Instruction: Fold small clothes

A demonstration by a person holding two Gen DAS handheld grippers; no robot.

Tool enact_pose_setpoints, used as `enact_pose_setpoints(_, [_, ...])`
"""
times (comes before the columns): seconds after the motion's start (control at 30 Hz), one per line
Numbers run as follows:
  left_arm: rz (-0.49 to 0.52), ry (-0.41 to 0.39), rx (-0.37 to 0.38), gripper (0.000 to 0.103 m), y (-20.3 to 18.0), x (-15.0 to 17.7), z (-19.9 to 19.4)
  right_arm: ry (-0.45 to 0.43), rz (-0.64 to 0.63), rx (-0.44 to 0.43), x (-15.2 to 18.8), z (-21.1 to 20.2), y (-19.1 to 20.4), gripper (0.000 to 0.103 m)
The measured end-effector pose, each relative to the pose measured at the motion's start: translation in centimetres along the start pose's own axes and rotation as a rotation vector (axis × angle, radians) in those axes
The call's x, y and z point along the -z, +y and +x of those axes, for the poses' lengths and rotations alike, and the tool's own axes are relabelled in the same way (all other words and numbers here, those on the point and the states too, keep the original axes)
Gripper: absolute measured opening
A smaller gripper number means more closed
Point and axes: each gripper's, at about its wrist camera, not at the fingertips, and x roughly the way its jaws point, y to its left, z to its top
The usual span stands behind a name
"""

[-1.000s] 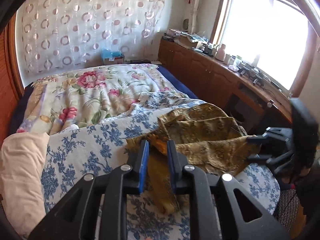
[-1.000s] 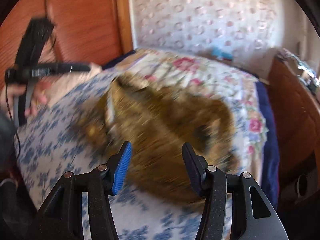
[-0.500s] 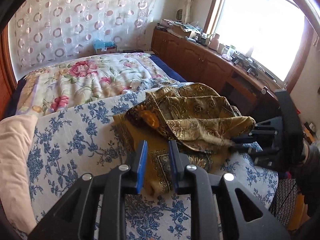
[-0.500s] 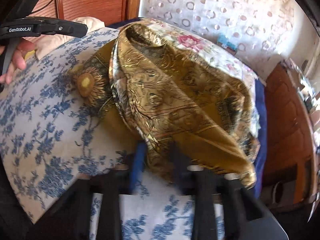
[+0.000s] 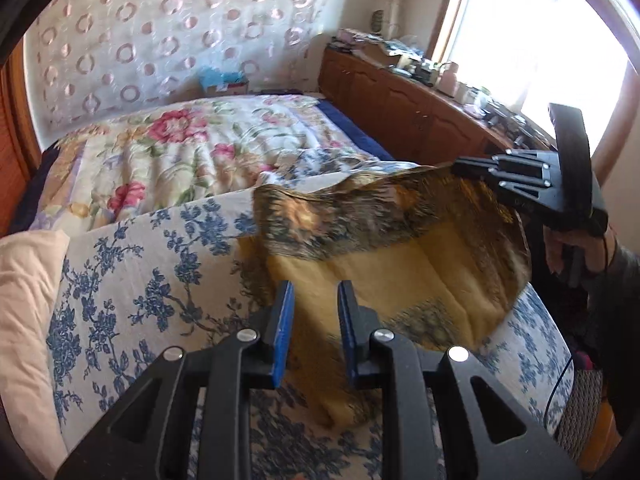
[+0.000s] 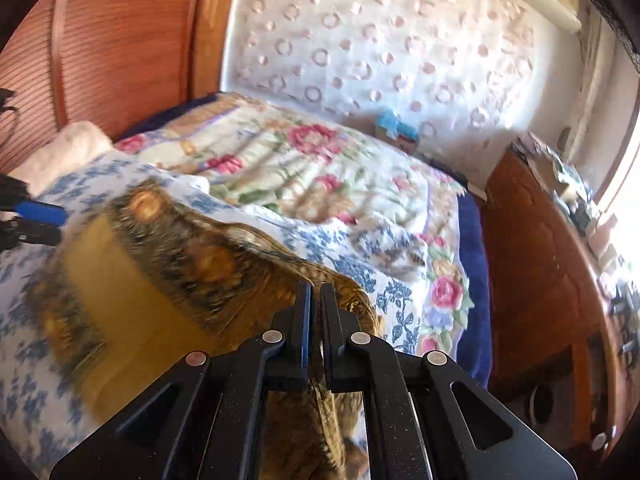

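Note:
A gold patterned cloth (image 5: pixel 400 264) lies on the bed, its yellow inner side showing. Its far right corner is lifted off the bed and drawn taut. My right gripper (image 5: pixel 456 168) is shut on that raised corner; in the right wrist view its jaws (image 6: pixel 316 288) meet with the cloth's edge (image 6: pixel 140 280) between them. My left gripper (image 5: pixel 314 292) hovers low over the cloth's near left part. Its blue-padded fingers (image 5: pixel 284 320) stand a narrow gap apart, and nothing is visibly pinched between them. One of its blue pads (image 6: pixel 40 212) shows at the left edge of the right wrist view.
The cloth rests on a blue-floral quilt (image 5: pixel 140 280) over a rose-patterned bedspread (image 5: pixel 180 148). A cream pillow (image 5: pixel 24 288) lies at the left. A cluttered wooden cabinet (image 5: pixel 400 108) runs under the window along the right. A person's hand (image 5: pixel 568 248) holds the right gripper.
The right gripper closed on the cloth's edge and pulled it up and to the right, opening the bunched cloth out. The left gripper sank closer to the cloth.

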Motion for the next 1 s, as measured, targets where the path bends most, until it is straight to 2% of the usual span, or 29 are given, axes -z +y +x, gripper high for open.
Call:
enact_pose_setpoints(0.1, [-0.031, 0.042, -0.014, 0.02, 1.2, -0.1, 1.6, 0.01, 0.081, 0.021, 0.6, 0.8, -1.0, 0.007])
enact_pose_setpoints(0.2, [-0.052, 0.073, -0.008, 0.02, 1.9, 0.1, 2.8, -0.013, 0.139, 0.022, 2.0, -0.8, -1.8, 0.04])
enact_pose_setpoints(0.23, [-0.055, 0.079, -0.01, 0.021, 2.1, 0.1, 3.1, -0.02, 0.153, 0.018, 2.5, -1.4, -2.0, 0.057])
enact_pose_setpoints(0.27, [-0.057, 0.086, -0.015, 0.021, 2.2, 0.1, 3.5, -0.025, 0.165, 0.016, 2.8, -1.9, -2.1, 0.064])
enact_pose_setpoints(0.4, [-0.055, 0.117, -0.036, 0.022, 2.3, 0.1, 4.9, 0.001, 0.199, 0.001, 4.9, -3.8, -2.4, 0.065])
enact_pose_setpoints(0.6, [-0.047, 0.138, -0.05, 0.023, 2.4, -0.1, 6.4, 0.075, 0.286, -0.052, 7.6, -2.0, -3.4, 0.065])
enact_pose_setpoints(0.87, [-0.056, 0.147, -0.037, 0.023, 2.9, -1.1, 7.1, 0.105, 0.454, -0.215, 8.7, 0.8, -4.6, 0.066])
enact_pose_setpoints(1.0, [-0.063, 0.131, -0.019, 0.023, 3.2, -1.1, 7.0, 0.093, 0.454, -0.227, 8.5, 0.8, -4.4, 0.066])
